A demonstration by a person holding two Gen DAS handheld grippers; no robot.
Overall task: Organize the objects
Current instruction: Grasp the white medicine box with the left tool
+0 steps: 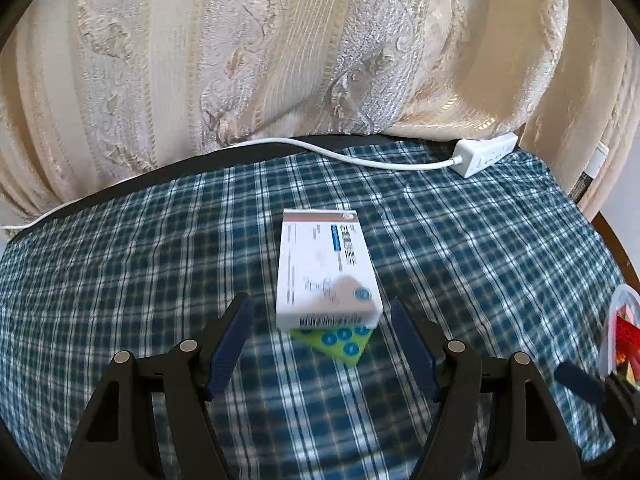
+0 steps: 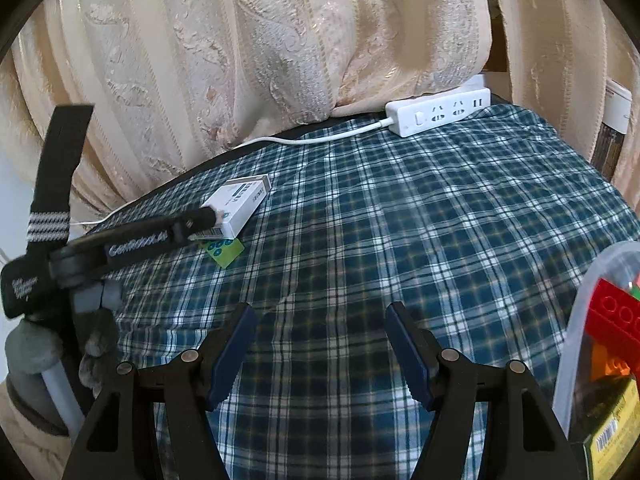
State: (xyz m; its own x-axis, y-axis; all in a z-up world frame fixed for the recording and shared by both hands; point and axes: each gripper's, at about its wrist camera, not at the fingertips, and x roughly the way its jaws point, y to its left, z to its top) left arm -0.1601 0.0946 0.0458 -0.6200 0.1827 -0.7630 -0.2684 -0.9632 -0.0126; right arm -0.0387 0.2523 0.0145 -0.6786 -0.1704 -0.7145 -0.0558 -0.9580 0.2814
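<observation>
A cream brocade curtain (image 1: 280,52) fills the whole upper half of both views, from 9 o'clock round to 3 o'clock, its folds dropping to the far edge of the table. Below it lies a blue, green and white plaid cloth (image 2: 400,240) that covers the table; a dark strip of tabletop shows along the cloth's far edge.

At 1 o'clock in both views a white power strip (image 2: 438,114) rests at the far edge of the cloth against the curtain, and its white cord (image 1: 320,148) runs left along that edge.

A clear plastic container (image 2: 580,312) stands at 4 o'clock in the right wrist view, holding a red toy brick (image 2: 616,316) among other items too cut off to name.

The white box (image 1: 326,268) lies flat on the cloth at the centre of the left wrist view, on top of a green card with blue dots (image 1: 340,344), which juts out at its near end.

The left gripper (image 1: 322,320) has its jaws spread wide, level with the box's near end, 1 pad (image 1: 230,344) on each side and touching neither side. The right gripper (image 2: 322,324) is likewise spread apart over bare cloth, holding nothing, well apart from the box at its 10 o'clock.
</observation>
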